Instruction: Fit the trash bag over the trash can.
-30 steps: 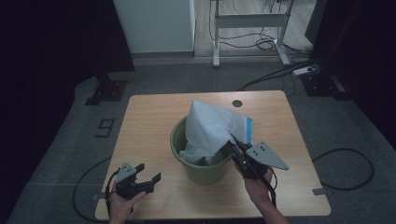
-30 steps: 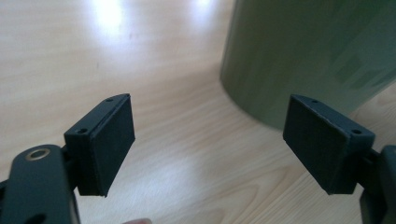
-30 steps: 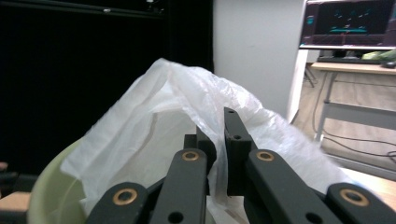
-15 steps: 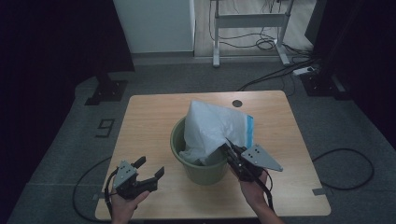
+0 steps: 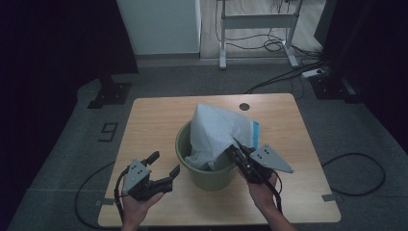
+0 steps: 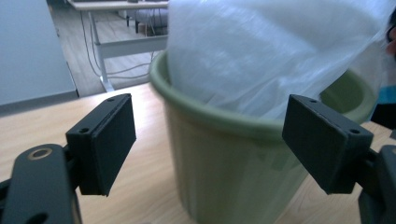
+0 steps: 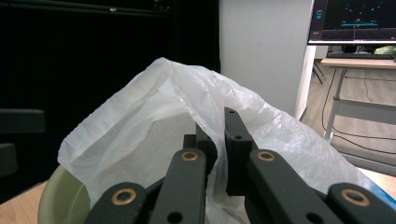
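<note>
While our left gripper [image 5: 161, 169] hangs spread and empty near the table's [image 5: 154, 115] front edge, our right gripper [image 5: 234, 150] pinches one white plastic bag [image 5: 216, 130] — it stands in one green bucket [image 5: 185, 154] mid-table.

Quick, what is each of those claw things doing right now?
Left gripper: jaws open, holding nothing.
Right gripper: jaws closed on the white plastic bag.

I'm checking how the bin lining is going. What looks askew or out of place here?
The white plastic bag is not seated: it stands in a crumpled peak above the green bin, bunched toward the right side instead of folded over the rim. The right gripper pinches its edge; the left gripper is open beside the bin.
</note>
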The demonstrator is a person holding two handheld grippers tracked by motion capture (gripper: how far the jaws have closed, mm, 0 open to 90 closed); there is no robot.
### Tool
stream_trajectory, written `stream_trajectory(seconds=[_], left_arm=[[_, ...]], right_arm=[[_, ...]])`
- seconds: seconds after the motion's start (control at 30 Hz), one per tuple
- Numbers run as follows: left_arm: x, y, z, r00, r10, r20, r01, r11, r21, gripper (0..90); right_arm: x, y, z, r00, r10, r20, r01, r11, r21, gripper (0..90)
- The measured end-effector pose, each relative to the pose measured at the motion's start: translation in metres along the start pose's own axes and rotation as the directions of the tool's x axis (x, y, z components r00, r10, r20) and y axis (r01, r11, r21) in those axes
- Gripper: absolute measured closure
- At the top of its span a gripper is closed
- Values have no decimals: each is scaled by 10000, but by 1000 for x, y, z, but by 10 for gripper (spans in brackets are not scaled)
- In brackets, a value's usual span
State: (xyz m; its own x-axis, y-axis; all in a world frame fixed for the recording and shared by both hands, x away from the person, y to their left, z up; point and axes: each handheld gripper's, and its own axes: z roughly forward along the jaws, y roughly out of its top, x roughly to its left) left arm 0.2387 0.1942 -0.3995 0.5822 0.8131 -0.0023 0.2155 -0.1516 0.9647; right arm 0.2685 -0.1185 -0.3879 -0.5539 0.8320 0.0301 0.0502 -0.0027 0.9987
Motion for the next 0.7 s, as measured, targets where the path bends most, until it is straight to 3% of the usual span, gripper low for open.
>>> stream_trajectory(seconds=[0.2, 0.37, 0.7], left_arm=[[-16, 8, 12, 9997, 198, -133, -200, 9997, -138, 165], [-29, 16, 21, 9987, 482, 183, -480, 9988, -118, 167], [-47, 24, 30, 9972, 639, 391, -626, 9975, -327, 177]], right_arm=[[1, 0, 1, 10000, -15, -59, 15, 10000, 24, 864], [0, 1, 0, 10000, -4, 7, 4, 10000, 61, 865], [2, 3, 2, 10000, 86, 35, -86, 9999, 68, 863]])
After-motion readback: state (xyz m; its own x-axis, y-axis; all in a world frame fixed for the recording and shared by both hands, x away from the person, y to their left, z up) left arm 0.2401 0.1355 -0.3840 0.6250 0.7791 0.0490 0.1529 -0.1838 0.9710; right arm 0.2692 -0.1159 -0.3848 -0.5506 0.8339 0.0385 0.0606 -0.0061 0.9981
